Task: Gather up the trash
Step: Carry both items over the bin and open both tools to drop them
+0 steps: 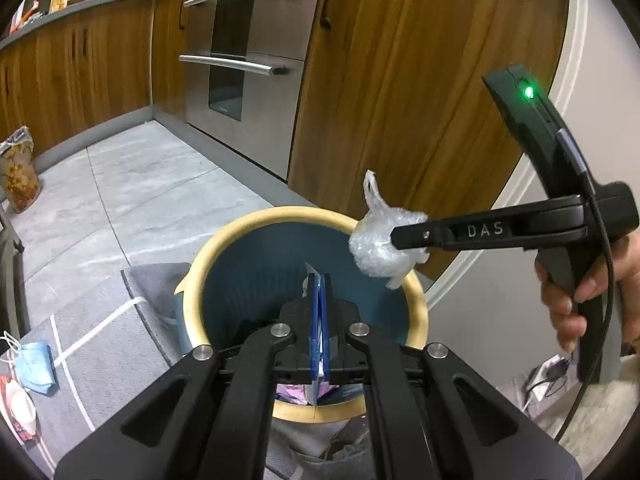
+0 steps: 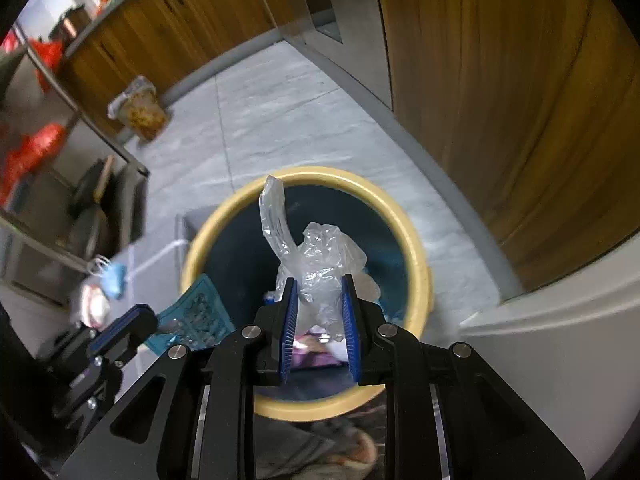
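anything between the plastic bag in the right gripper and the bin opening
Nothing visible. The right gripper holds the crumpled plastic bag directly above the open bin, whose mouth has no lid; only trash lies inside.

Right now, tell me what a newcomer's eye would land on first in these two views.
First, the crumpled clear plastic bag pinched in the right tongs, hanging above the open mouth of the blue bin with the yellow rim. Next, the left tongs, shut on a flat teal packet over the bin's near edge. On the floor to the left lies a blue face mask.
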### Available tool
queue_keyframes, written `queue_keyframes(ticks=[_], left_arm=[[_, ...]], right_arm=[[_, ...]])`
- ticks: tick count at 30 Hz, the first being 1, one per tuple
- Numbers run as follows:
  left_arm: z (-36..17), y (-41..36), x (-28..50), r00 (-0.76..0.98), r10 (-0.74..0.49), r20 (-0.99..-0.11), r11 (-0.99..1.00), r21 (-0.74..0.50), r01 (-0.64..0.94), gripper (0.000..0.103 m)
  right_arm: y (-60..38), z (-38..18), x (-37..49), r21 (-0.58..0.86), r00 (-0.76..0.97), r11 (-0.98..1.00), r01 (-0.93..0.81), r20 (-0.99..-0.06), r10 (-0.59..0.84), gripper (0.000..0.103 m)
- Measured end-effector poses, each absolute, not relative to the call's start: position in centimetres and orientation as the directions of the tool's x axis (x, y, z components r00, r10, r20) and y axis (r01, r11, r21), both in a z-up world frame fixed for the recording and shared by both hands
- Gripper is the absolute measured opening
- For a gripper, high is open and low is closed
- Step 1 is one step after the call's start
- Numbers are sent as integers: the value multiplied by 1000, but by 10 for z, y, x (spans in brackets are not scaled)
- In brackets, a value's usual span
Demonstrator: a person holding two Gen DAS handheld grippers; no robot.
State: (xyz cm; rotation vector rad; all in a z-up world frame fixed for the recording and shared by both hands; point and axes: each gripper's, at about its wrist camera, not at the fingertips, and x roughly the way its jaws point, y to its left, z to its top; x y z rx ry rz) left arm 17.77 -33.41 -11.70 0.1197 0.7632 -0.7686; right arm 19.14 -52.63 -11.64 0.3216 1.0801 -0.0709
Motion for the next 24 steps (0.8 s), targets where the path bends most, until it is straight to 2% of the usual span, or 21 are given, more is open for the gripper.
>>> queue_keyframes(ticks=[13,16,18,20,21,23,24], left_arm=[[-130,-334,180,490,-549,-677,746,-132,653,1],[-129,-334,180,494,-548,-676,748,-131,650,1],[-129,-333,179,492,-544,-680,749,-130,649,1],[-129,-331,178,495,-538,-683,753,-124,646,1],[-129,-330,178,496,-533,-686,755,-120,645,1],[-129,-327,177,499,-523,-691,760,-113,640,6],[-128,-325,177,503,-517,-692,765,-111,634,9]], right_arm=[[-524,-115,193,166,485,965,204,-873,47,24],[-523,-114,193,159,490,967,199,-871,42,27],[-523,-112,193,154,499,967,202,-866,34,33],[-524,-109,192,159,516,965,209,-856,29,47],[-525,-107,192,163,525,964,211,-851,29,50],[-526,-104,192,169,543,962,216,-839,26,65],[-526,-102,191,174,553,960,217,-833,26,68]])
